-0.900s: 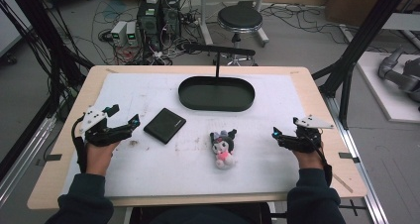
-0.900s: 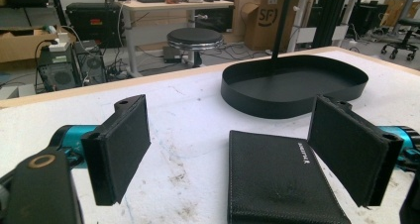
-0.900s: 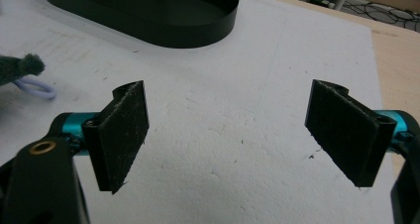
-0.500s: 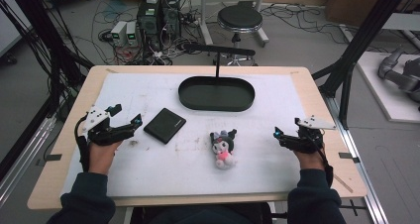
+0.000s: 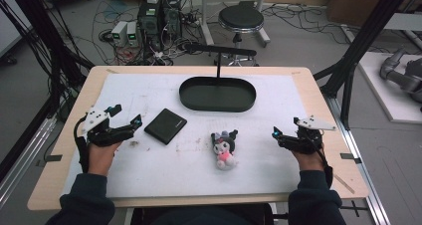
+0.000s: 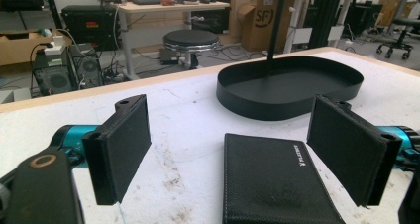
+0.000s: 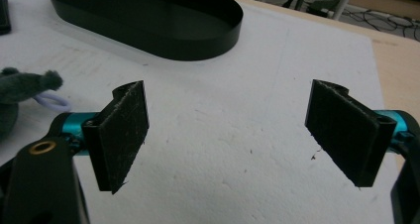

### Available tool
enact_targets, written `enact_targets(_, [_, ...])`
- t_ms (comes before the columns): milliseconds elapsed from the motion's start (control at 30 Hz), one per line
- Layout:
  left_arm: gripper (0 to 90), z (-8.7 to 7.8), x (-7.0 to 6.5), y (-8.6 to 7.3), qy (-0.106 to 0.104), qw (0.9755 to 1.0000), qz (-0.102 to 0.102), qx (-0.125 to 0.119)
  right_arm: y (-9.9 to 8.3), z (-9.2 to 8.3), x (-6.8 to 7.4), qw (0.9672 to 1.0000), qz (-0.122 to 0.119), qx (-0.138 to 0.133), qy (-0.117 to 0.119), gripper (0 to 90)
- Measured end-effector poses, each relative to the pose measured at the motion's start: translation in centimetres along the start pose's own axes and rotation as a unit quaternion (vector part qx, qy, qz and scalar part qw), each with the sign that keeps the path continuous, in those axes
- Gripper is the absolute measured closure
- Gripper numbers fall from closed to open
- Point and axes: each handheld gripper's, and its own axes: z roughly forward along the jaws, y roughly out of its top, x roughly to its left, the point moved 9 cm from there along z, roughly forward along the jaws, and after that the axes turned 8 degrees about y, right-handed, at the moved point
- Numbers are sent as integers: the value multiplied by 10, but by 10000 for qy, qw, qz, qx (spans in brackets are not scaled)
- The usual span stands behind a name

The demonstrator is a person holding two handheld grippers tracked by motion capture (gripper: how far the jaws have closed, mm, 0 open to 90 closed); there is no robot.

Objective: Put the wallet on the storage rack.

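Note:
A black wallet (image 5: 165,126) lies flat on the white mat, left of centre. A small plush doll (image 5: 224,146) in black and pink lies near the middle. Behind them stands a black oval tray (image 5: 217,93). My left gripper (image 5: 126,116) rests at the left, open, its jaws pointing toward the wallet (image 6: 270,182) just ahead. At the right, my right gripper (image 5: 276,134) is open with bare mat between its jaws; the doll's ear (image 7: 22,85) shows at its left and the tray (image 7: 148,23) lies beyond.
The white mat (image 5: 159,175) covers most of the wooden table (image 5: 318,95). A black post with a crossbar (image 5: 219,53) rises behind the tray. A stool (image 5: 241,20), computers and cables crowd the floor beyond the far edge.

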Motion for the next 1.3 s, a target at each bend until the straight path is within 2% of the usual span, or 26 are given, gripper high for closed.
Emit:
enact_targets(100, [169,-2,-2,-1,-26,10000,7,-2,9,2,12,9998,-17,-128,119,173])
enact_targets(333, [172,-4,0,-1,-1,10000,-17,-5,18,8,34,9991,-100,-181,379,188])
enact_targets(467, [173,-4,0,-3,9,10000,3,33,20,15,47,9981,-93,-147,589,189])
enact_targets(500, [174,-4,-1,-4,-5,10000,-7,47,20,19,55,9972,-151,-102,730,211])
enact_targets(533, [174,-4,-1,-4,-5,10000,-7,47,20,19,55,9972,-151,-102,730,211])
enact_targets(600, [175,-3,-1,-4,3,10000,10,52,22,24,70,9955,-242,-95,913,218])
enact_targets(633, [175,-3,-1,-4,1,10000,17,61,22,24,70,9955,-242,-95,913,218])
enact_targets(900, [176,-3,-4,-5,-15,10000,43,75,24,36,105,9912,-363,8,1275,245])
enact_targets(1000, [176,-3,-3,-6,-1,9999,45,91,21,42,120,9890,-475,137,1391,236])
enact_targets(1100, [179,-3,-3,-6,0,9999,52,98,19,48,135,9858,-597,252,1547,225])
enact_targets(1167, [180,-2,-3,-6,-4,10000,39,91,17,54,151,9825,-710,330,1691,219])
enact_targets(1200, [180,-2,-2,-7,15,9999,44,101,17,54,151,9825,-710,330,1691,219])
enact_targets(1267, [180,-2,-2,-7,17,9999,43,106,13,60,167,9793,-892,459,1757,216])
enact_targets(1300, [180,-2,-2,-7,21,9999,39,107,13,60,167,9793,-892,459,1757,216])
